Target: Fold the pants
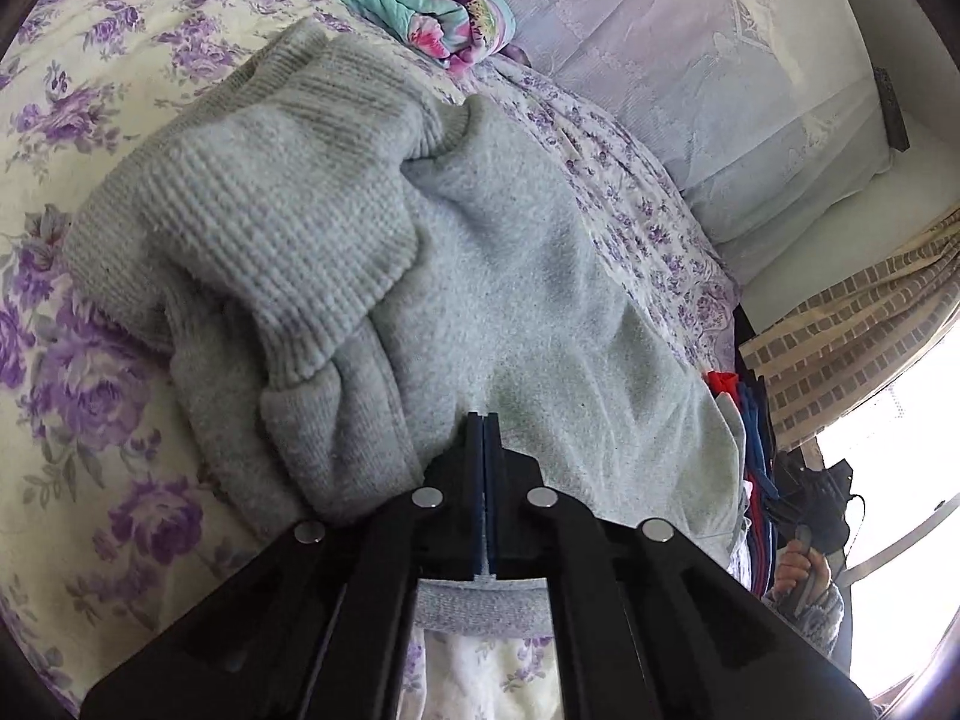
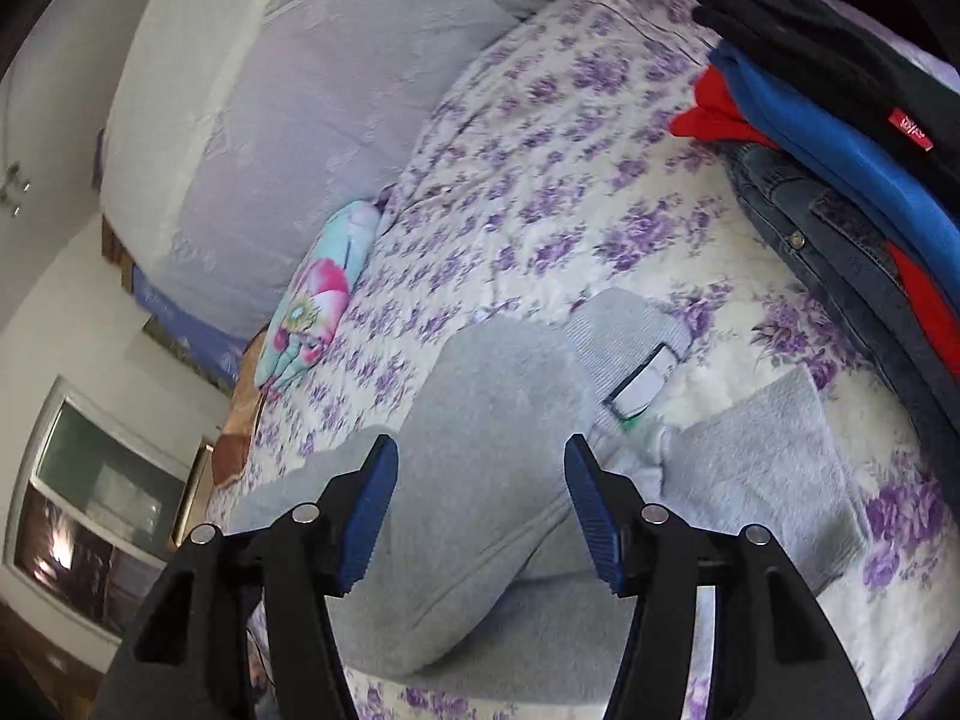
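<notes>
Grey fleece pants (image 1: 480,276) lie bunched on a bed with a purple flowered cover (image 1: 78,240); a ribbed cuff is folded over on the left. My left gripper (image 1: 483,420) is shut on the pants' edge; grey cloth shows between the fingers near their base. In the right wrist view the same pants (image 2: 492,420) lie on the bed, with a white label (image 2: 642,387) showing. My right gripper (image 2: 480,450) is open and empty, its blue pads (image 2: 372,516) spread above the grey cloth.
A stack of folded clothes (image 2: 840,138) in black, blue, red and denim sits at the right of the bed. A folded flowered blanket (image 1: 408,0) and pale pillows (image 1: 690,60) lie at the head. A curtain (image 1: 852,330) and a window are at the right.
</notes>
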A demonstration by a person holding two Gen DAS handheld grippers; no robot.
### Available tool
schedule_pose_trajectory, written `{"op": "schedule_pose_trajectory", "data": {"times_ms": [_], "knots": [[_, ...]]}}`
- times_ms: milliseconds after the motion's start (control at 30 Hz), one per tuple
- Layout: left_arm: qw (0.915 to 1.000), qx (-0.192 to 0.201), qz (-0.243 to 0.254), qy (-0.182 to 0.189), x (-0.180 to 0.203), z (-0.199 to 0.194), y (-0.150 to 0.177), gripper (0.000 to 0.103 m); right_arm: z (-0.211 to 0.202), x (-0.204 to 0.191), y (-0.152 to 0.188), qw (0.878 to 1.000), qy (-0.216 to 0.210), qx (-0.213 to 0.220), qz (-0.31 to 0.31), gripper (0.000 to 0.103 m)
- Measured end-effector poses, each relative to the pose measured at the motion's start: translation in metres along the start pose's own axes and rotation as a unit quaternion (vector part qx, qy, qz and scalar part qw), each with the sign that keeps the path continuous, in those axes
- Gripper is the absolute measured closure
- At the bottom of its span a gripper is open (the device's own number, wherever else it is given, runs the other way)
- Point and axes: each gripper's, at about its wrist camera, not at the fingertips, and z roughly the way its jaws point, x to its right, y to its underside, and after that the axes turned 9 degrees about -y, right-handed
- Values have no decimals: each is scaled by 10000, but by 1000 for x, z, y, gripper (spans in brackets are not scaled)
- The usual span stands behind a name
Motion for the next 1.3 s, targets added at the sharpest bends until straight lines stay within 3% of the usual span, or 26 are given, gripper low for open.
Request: {"op": "schedule_pose_trajectory", "data": {"times_ms": [167, 300, 367, 567, 633, 700, 800, 1033, 1200, 1300], "knots": [[10000, 39, 3, -6, 2, 1, 1, 102, 22, 39, -13, 9944, 387, -445, 876, 45], [10000, 61, 20, -29, 3, 2, 1, 102, 38, 60, -15, 9900, 361, -575, 1234, 50], [9999, 82, 42, -45, 4, 3, 2, 102, 48, 65, -17, 9894, 451, -622, 1232, 55], [9999, 114, 69, -45, 6, 5, 2, 102, 60, 57, -17, 9932, 618, -514, 841, 54], [9999, 120, 80, -42, 6, 6, 2, 102, 59, 53, -16, 9953, 601, -345, 676, 62], [9999, 108, 60, -31, 6, 6, 2, 102, 55, 47, -15, 9974, 408, -194, 561, 87], [9999, 95, 42, -4, 6, 6, 2, 102, 42, 37, -16, 9986, 156, 76, 509, 90], [9999, 132, 65, 57, 1, 4, 4, 102, -6, 9, -19, 9982, 14, 563, 191, 92], [9998, 125, 53, 127, -3, 3, 4, 102, -70, -6, 2, 9948, -264, 968, 147, 93], [9998, 131, 61, 135, -5, 2, 5, 102, -98, 10, 20, 9933, -117, 1102, 335, 93]]}}
